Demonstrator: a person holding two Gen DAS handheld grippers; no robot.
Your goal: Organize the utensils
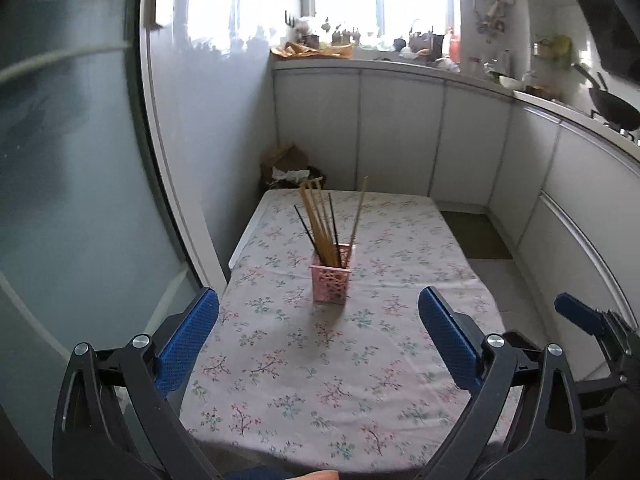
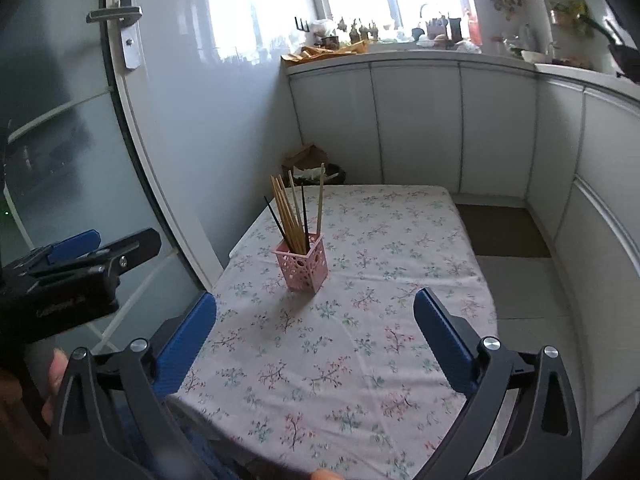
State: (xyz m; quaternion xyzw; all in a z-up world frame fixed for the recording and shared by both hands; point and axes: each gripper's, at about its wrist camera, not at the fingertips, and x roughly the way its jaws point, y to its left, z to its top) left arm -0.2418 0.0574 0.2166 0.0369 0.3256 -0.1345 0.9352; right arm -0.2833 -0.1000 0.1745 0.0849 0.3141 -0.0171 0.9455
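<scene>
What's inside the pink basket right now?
The pink basket holds upright chopsticks: several bamboo-coloured ones and two black. Their lower ends are hidden behind its perforated walls, so anything lying at the bottom can't be seen.

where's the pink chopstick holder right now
The pink holder stands upright near the middle of the floral tablecloth, chopsticks sticking out of it. In both wrist views it sits ahead of the open hand-held grippers, untouched.
</scene>
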